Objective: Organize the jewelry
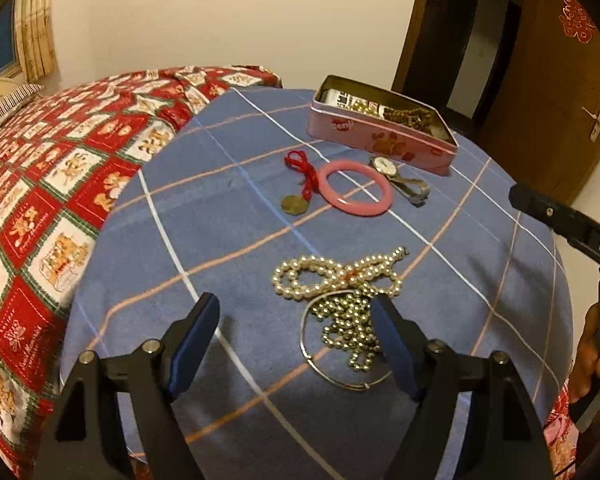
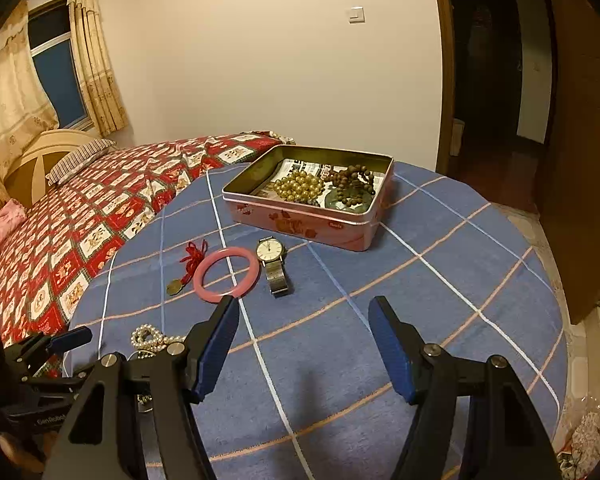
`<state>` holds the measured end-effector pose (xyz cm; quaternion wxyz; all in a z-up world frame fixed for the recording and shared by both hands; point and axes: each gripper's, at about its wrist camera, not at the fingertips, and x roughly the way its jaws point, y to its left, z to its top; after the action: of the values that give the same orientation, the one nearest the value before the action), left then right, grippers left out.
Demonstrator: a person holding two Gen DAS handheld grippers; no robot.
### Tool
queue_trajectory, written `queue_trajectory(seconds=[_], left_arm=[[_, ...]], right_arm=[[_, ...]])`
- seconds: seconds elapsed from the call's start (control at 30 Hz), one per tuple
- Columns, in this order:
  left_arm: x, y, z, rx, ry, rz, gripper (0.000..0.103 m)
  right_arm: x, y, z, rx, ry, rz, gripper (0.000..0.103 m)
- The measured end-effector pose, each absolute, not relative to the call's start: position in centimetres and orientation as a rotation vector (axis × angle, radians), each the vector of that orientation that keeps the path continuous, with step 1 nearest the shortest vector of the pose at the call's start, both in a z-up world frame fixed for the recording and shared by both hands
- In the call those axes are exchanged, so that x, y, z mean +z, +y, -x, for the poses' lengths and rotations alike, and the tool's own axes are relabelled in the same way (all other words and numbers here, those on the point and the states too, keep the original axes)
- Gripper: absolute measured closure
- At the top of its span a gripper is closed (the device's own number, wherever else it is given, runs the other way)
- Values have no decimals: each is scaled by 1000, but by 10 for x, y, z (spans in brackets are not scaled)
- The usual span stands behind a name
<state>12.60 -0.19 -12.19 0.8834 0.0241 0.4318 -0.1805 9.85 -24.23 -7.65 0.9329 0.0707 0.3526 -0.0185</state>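
Blue checked cloth covers the round worktop (image 1: 228, 240), and both claws hang over it with jaws spread wide and nothing between them. Just ahead of the left claw (image 1: 296, 312) lies a pearl strand (image 1: 336, 276) looped like a bow, touching a heap of gold beads (image 1: 350, 328) and a thin wire hoop (image 1: 312, 344) that run under its right finger. Farther ahead sit a pink bangle (image 1: 354, 188), a red cord (image 1: 302, 172) with a coin pendant (image 1: 294, 203) touching the bangle's left side, and a watch (image 1: 396, 176) just to its right. Beyond them stands the open pink tin (image 1: 380, 140). From the right claw (image 2: 304, 312), the bangle (image 2: 226, 274) lies ahead near its left fingertip, the watch (image 2: 274, 264) straight ahead, and the tin (image 2: 308, 216) beyond, holding yellow beads (image 2: 300, 186) and brown beads (image 2: 352, 184).
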Motion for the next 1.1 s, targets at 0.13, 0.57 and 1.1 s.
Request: queue_trajectory(seconds=[0.13,0.57,1.1], left_arm=[[-132,-4,-121,-356,936,-86,23],[-142,-17,-124,-215,962,-233,47],[-116,-2,-116,-418,868,-25,99]], right_arm=[[-78,-242,-99,-28,730,-157,35],[-78,-239,-96,-20,724,-166,35],[-77,-251,-94,-42,716,-208,35]])
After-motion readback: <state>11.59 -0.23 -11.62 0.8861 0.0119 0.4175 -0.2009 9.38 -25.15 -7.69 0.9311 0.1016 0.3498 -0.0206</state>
